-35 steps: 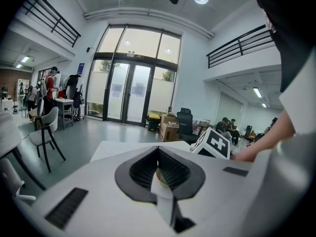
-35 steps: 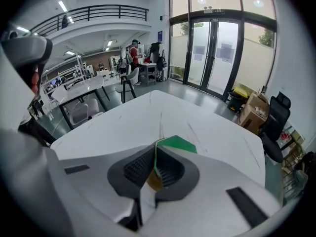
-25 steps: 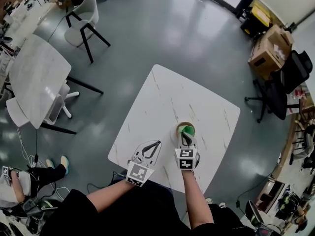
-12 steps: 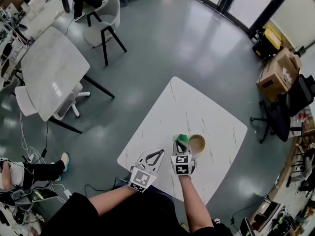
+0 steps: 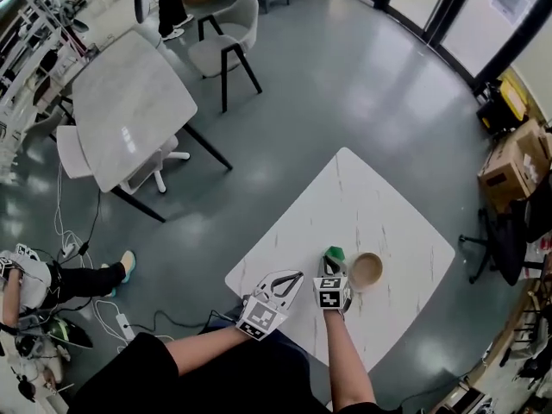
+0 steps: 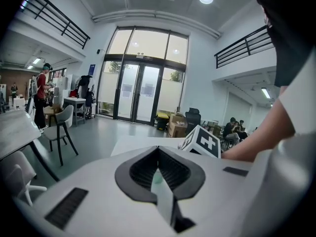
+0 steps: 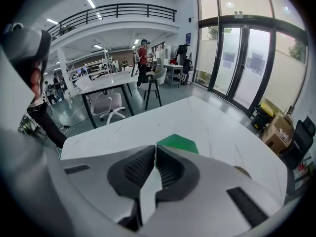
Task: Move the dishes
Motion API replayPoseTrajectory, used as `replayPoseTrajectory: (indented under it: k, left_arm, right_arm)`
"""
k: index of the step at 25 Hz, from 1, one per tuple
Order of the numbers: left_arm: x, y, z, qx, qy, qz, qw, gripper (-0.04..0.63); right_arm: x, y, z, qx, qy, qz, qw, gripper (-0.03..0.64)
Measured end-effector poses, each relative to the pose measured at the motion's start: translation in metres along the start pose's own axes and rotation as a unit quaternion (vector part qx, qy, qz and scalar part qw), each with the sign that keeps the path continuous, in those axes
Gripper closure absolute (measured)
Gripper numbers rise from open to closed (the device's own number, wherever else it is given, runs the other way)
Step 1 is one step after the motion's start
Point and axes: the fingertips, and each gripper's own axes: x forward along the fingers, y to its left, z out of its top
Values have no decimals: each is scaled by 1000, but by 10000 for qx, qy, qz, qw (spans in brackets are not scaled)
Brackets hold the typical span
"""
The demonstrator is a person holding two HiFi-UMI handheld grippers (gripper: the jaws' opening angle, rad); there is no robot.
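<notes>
The green dish (image 5: 335, 254) is held at its near edge by the right gripper (image 5: 331, 263). In the right gripper view the 2 jaws are seen pinched almost together on that edge, and the flat green surface (image 7: 177, 143) juts out just past their tips. The dish is carried over the near part of the white marble table (image 5: 379, 205). Whether its far edge touches the tabletop cannot be told.

Just to the right of the green dish in the head view, a round wooden bowl (image 5: 366, 270) is seen standing on the table, near the dish but apart from it and outside the jaws.

The left gripper (image 5: 298, 275) is held over the table's near-left edge, beside the right gripper and apart from both dishes. In the left gripper view its 2 jaws are seen pressed fully together with nothing between them, and the right gripper's marker cube (image 6: 203, 142) shows just beyond them.

A second table (image 5: 129, 102) and 1 chair (image 5: 226, 46) are seen well apart, across the grey floor.
</notes>
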Motion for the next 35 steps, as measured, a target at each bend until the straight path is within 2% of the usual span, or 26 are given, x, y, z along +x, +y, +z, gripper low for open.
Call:
replayPoseTrajectory:
  k: [6,9,13,20,28,35]
  left_arm:
    - [-18,5,3,-90,-35,151,9998,578]
    - [-25,4,6,-78,-102,100,9999,578]
    - [-32,-5,10,-32,-211,-109,9997,578]
    - [-58,-20,6,31,-312,-600,9977,578]
    - [-68,-50,-2,103,-257,-1203,9923,578]
    - [-47,-81,2,171,-360,-1273,9911,578]
  right_arm:
    - [-4,12,3,-69,41,-31,10000,592]
    - [-15,13,5,284,-17,-91,9996,592]
    - [-47,10,12,891,-290,-315,9951,592]
    - [-100,25,-2,1747,-691,-831,9787,592]
    - [-163,36,-30,2253,-903,-1370,9604,592]
    - [-188,-6,-61,2369,-964,-1672,9522,592]
